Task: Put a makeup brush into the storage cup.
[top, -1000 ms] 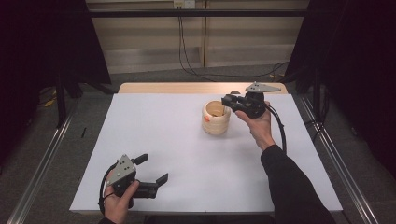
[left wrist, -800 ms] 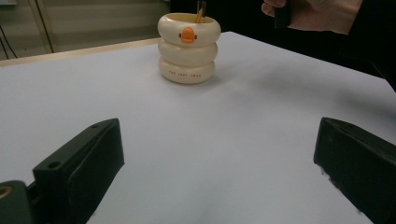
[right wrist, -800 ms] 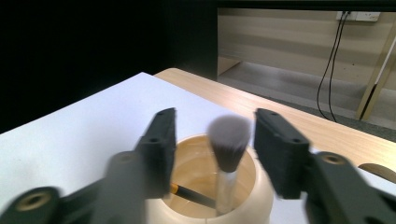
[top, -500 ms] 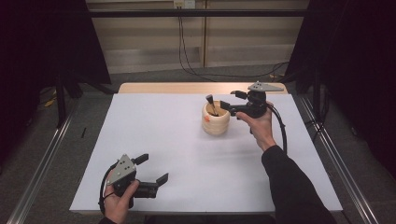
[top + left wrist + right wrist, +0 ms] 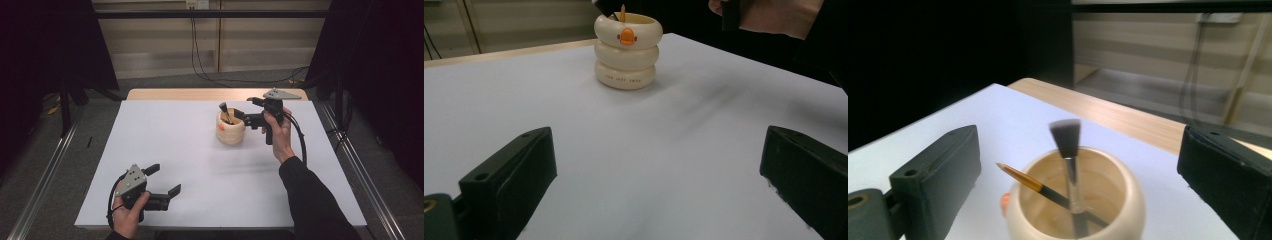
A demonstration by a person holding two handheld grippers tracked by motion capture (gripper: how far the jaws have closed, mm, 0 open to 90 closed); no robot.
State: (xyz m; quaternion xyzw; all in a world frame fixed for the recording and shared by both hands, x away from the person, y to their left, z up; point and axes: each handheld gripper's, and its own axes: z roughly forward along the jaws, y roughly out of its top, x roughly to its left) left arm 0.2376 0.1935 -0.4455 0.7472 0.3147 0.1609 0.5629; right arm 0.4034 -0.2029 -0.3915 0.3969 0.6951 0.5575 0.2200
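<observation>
A: Where is the brush (image 5: 1068,150) shown?

B: Upright in the cream holder (image 5: 230,129), far side of the table (image 5: 150,150). The right gripper (image 5: 240,116), just opened wide, is held just beside; the left gripper (image 5: 162,180) is open, empty.

A: Risk?

B: The holder could be knocked over on withdrawal.

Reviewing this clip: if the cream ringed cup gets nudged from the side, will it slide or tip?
The cup looks squat with a broad base, so it would probably slide on the smooth white table. The makeup brush and thin brush lean loosely inside and would likely rattle or shift.
</observation>
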